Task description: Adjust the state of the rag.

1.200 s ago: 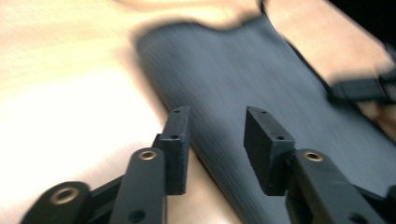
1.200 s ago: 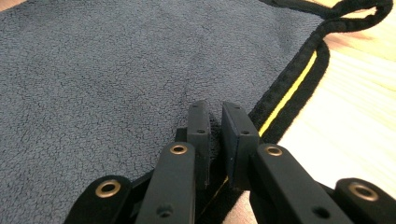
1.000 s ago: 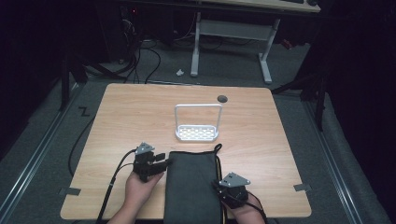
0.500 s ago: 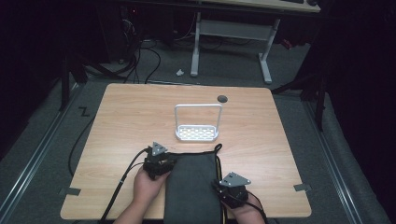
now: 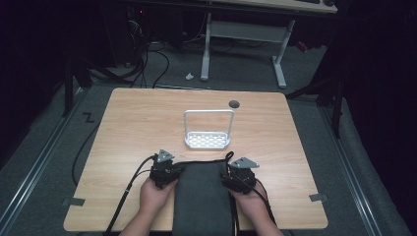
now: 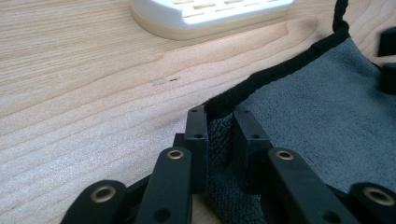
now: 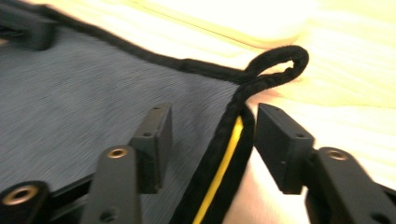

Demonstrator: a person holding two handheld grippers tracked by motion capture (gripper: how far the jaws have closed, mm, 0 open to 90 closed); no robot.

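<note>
— What's changed on your side since a second ago?

— My left hand-held gripper [image 5: 167,173] has come in from the left to the grey cloth [image 5: 202,196] and its jaws have just been closing. In the left gripper view they now pinch the cloth's black-bound far left corner [image 6: 219,126], fabric bunched between the pads.

— And the right one?

— My right hand-held gripper [image 5: 237,179] sat nearer me along the cloth's right edge, close to the front of the surface [image 5: 147,118]. It has since slid up that edge to the far right corner. Its jaws have just been opening: in the right gripper view they stand wide apart, the black edge with its yellow stripe [image 7: 229,154] lying between them, and neither pad presses on it. The hanging loop [image 7: 280,65] curls just beyond the tips.

— Where's the cloth itself?

— Flat at the near middle of the surface, between my two hands. The white rack [image 5: 207,140] stands just beyond it, where it was.
</note>
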